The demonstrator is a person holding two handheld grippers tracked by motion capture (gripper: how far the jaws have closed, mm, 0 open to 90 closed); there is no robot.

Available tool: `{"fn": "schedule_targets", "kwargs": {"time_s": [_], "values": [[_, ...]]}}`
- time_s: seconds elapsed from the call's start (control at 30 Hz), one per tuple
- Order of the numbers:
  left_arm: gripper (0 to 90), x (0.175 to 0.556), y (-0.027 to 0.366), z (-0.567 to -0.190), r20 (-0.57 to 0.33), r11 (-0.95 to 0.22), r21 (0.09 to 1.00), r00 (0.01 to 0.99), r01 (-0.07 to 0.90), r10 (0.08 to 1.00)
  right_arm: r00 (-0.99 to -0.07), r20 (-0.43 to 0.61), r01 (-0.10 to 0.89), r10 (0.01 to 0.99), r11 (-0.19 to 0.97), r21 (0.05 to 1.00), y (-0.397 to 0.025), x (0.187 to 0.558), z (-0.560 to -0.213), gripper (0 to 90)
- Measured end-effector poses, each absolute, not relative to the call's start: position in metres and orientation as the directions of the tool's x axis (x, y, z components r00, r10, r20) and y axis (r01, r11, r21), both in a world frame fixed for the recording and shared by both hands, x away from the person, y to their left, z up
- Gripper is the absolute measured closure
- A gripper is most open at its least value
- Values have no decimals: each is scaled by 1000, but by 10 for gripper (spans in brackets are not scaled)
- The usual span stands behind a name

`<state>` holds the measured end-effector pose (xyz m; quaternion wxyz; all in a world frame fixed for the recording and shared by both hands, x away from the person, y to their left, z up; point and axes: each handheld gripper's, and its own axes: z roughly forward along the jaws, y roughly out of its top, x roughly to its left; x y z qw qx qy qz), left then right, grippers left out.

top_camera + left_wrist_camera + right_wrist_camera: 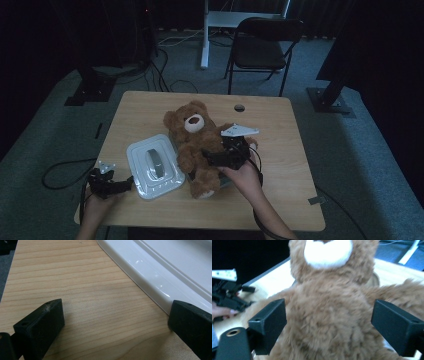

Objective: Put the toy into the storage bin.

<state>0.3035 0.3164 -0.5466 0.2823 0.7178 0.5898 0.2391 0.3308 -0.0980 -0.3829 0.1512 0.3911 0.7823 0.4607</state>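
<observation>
Right gripper (329,322) spread wide, jaws either side of the fluffy brown plush teddy bear (197,145), lined up on its belly for a body grab, prob. Bear lies on its back mid-table, partly hiding a container under it, w/ the white rectangular plastic lid with grey handle (155,166) just left of the bear. Left gripper (115,322) also released, empty, low on the light wood table (82,290) at the lid's near-left edge, poised to take the lid's rim.

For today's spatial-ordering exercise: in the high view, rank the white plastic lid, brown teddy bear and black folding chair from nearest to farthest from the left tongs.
1. White plastic lid, just right of the left tongs.
2. Brown teddy bear, table centre.
3. Black folding chair, beyond the table.
</observation>
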Motion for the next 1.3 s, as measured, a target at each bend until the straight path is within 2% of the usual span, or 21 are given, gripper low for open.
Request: {"fn": "schedule_targets", "kwargs": {"time_s": [0.37,1.3], "values": [[10,304,317,-547,12,-149,686,193,712,981,-659,165,461,734,221,859,-96,349,-361,118],[10,304,317,-547,12,-151,687,196,711,980,-675,136,433,725,241,868,-50,396,-324,133]]}}
